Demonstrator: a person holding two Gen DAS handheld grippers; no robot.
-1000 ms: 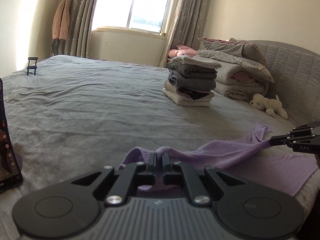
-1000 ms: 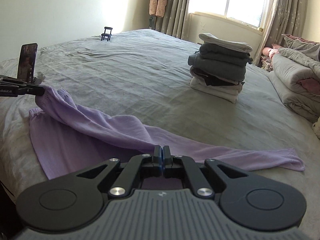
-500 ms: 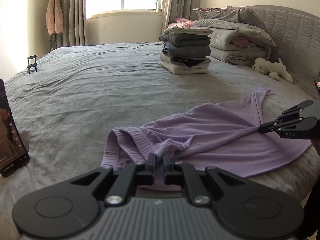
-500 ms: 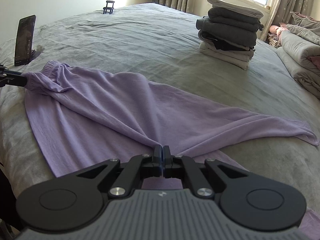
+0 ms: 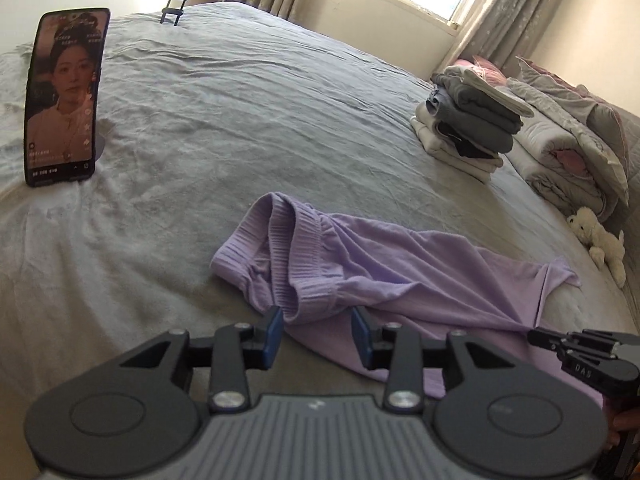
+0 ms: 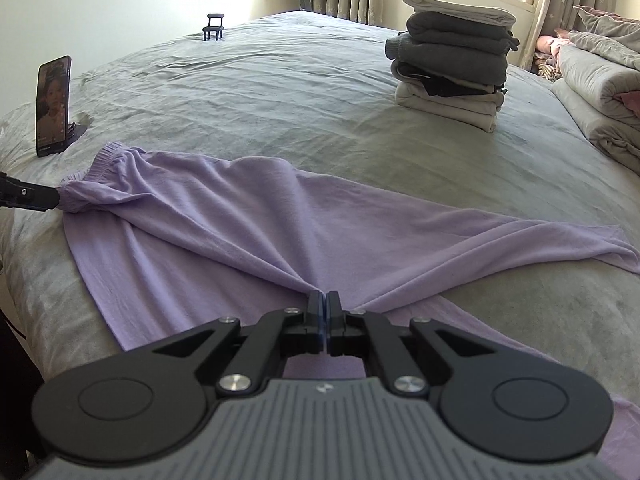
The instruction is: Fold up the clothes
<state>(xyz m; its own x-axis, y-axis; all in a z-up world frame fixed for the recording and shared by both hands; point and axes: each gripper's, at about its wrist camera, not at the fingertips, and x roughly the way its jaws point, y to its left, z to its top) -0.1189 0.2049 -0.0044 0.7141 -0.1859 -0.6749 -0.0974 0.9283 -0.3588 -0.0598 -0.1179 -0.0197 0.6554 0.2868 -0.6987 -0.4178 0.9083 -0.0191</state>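
Observation:
Light purple trousers (image 5: 400, 272) lie spread on the grey bed (image 5: 240, 120), the ribbed waistband bunched at the near left. My left gripper (image 5: 316, 334) is at that waistband with its jaws opening. A fold of the band lies between the blue pads, which stand clear of it. My right gripper (image 6: 324, 300) is shut on a pinch of the trousers (image 6: 240, 216) near their middle, where creases fan out from its tips. Its black tip (image 5: 536, 336) shows low on the right in the left wrist view.
A phone (image 5: 64, 96) stands upright on a stand at the left. A stack of folded clothes (image 6: 452, 60) sits mid-bed, with folded quilts (image 6: 600, 92) beyond it. A white plush toy (image 5: 596, 236) lies at the right edge. A small black stand (image 6: 214, 28) is far back.
The trousers came down from stretched in the air to lying on the bed. My left gripper's jaws parted and let go of the waistband, and that wrist rolled. The right stayed shut.

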